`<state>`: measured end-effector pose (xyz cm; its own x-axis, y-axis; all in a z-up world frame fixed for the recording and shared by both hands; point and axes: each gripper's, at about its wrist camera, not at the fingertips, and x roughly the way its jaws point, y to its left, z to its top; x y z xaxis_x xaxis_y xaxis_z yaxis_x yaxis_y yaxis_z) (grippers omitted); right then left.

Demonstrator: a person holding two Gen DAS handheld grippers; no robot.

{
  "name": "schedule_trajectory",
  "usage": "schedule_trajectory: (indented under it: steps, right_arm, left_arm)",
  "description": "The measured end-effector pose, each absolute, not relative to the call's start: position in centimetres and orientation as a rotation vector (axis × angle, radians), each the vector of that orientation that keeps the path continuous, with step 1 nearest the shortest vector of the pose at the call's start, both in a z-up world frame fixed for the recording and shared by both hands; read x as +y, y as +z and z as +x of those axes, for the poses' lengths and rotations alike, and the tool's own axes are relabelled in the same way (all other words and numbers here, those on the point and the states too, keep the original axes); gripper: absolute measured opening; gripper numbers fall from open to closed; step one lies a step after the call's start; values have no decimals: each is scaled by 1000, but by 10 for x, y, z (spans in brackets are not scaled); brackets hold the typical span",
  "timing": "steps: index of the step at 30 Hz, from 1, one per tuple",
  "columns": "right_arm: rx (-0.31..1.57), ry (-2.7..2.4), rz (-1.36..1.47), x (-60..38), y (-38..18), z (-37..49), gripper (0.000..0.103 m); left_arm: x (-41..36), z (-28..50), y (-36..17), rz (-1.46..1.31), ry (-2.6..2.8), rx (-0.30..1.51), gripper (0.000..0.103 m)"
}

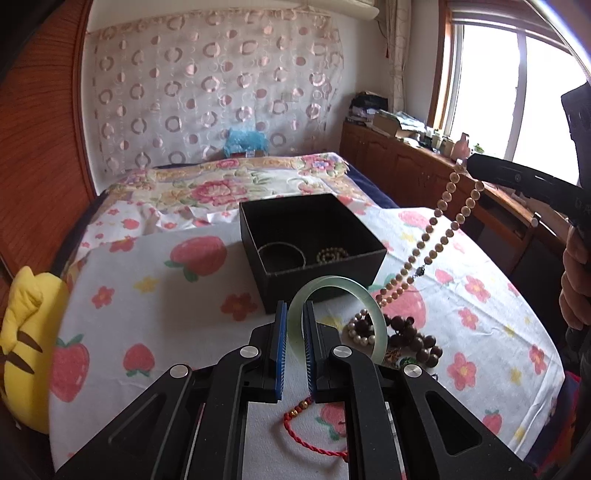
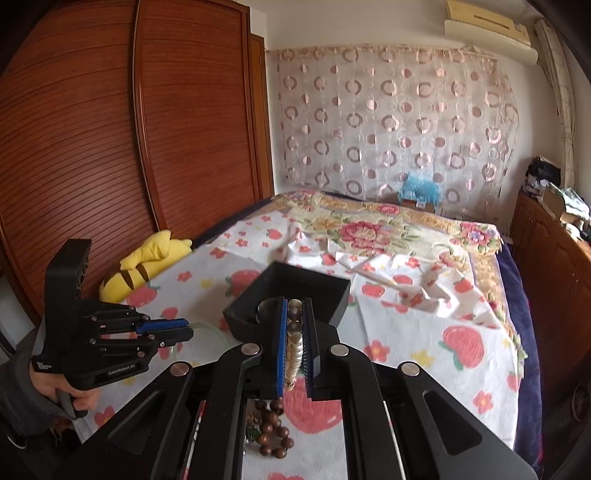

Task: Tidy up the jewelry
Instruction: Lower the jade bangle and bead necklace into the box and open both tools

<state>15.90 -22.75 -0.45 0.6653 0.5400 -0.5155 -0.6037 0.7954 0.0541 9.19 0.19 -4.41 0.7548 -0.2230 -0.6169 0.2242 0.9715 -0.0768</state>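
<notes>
Bed (image 2: 461, 354) under strawberry-print sheet and floral blanket (image 2: 373, 229). Behind, sheer curtain (image 2: 399, 122) patterned with pink circles on white wall. Slatted wooden wardrobe (image 2: 110, 140) alongside. Bright window (image 1: 517, 92) above cluttered low wooden cabinets (image 1: 402, 166). Air conditioner (image 2: 487, 33) mounted high.

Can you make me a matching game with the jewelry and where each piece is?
Things:
1. green bangle
2. pearl necklace
3. red cord
4. thin ring bangle

Places:
A. lying on the cloth
B. in the left gripper
C. inside the black box
D. hanging from the right gripper

Pairs: 1-B, 2-D, 3-A, 4-C
</notes>
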Motion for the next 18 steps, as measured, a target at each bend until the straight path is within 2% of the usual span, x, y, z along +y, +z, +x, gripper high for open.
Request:
schedule_trajectory:
  steps: [18]
  right_arm:
    - [447, 695, -137, -210, 53, 174, 9]
  left_arm:
    - [15, 110, -22, -32, -249, 631, 8]
